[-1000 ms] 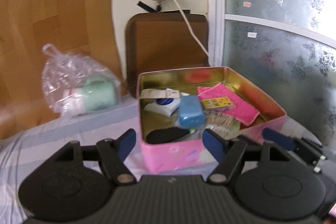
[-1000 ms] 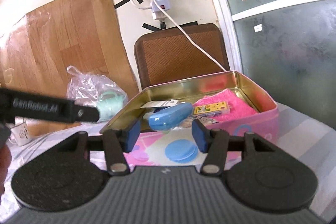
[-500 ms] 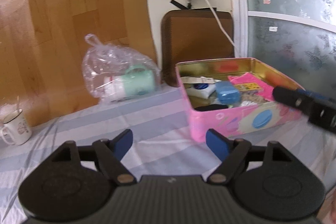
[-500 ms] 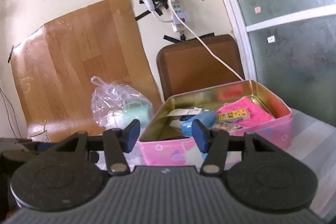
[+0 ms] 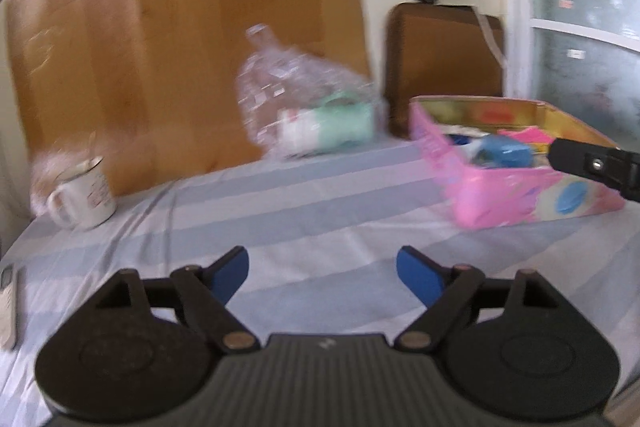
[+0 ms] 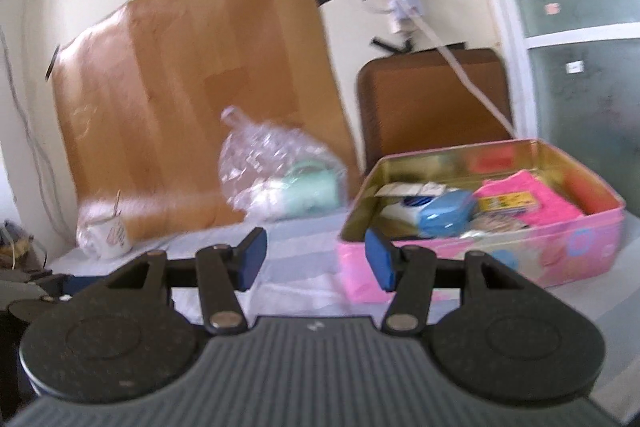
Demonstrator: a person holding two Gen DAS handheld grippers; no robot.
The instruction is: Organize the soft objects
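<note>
A pink tin box [image 5: 508, 195] [image 6: 560, 251] stands on the striped cloth at the right. Inside lie a blue case [image 6: 446, 213], a pink cloth [image 6: 532, 197], a yellow packet [image 6: 508, 203] and a white pack [image 6: 404, 209]. My left gripper [image 5: 322, 277] hovers over bare cloth well left of the box; its jaws are opening, with nothing between them. My right gripper [image 6: 316, 261] is open and empty, in front of the box's left corner. One finger [image 5: 588, 165] of the right gripper juts in at the right edge of the left wrist view.
A clear plastic bag [image 5: 308, 115] [image 6: 280, 171] holding a mint-green cup lies behind the cloth's middle. A white mug [image 5: 82, 193] [image 6: 108, 237] stands at the far left. A wood-look board [image 5: 180, 39] and a brown chair back [image 5: 440, 63] lean behind. A cable hangs from the wall socket [image 6: 404, 3].
Both grippers have drawn back and to the left from the box, which now sits further right and smaller. The left jaws stand wider apart. The mug has come into view.
</note>
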